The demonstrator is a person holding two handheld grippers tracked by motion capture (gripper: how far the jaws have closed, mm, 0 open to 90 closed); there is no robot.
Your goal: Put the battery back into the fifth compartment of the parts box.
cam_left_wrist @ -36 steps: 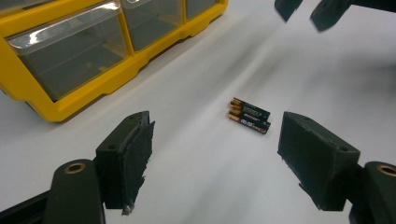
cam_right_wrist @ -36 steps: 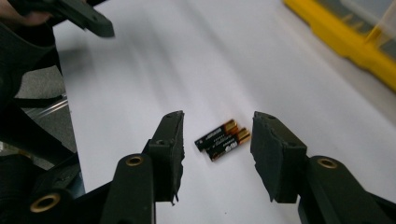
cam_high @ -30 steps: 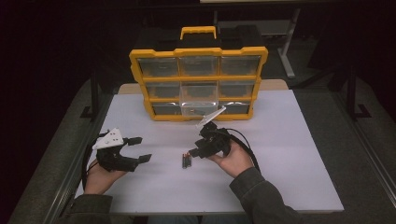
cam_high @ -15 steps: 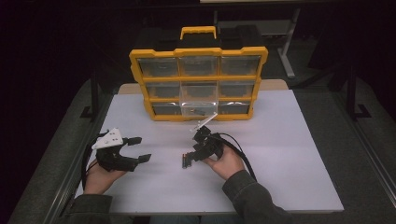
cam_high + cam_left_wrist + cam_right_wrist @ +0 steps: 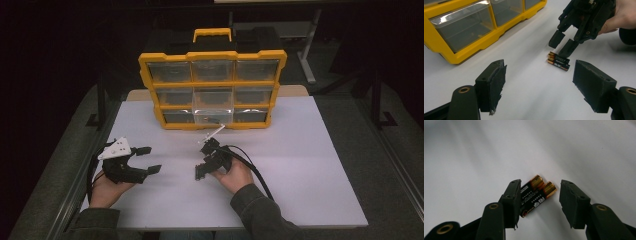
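Black and gold, the batteries point(image 5: 535, 195) lie side by side on the white tabletop point(image 5: 310, 165), in front of the yellow organizer point(image 5: 212, 90). The right hand-held gripper point(image 5: 540, 200) has dropped from above them to straddle them, jaws spread and not yet pinching, so a pickup looks imminent. The left hand-held gripper point(image 5: 539, 85) rests spread and empty, well apart. Count: two batteries clear in the right gripper view, possibly three in the left gripper view; nine drawers, the bottom middle drawer point(image 5: 213, 113) pulled out.
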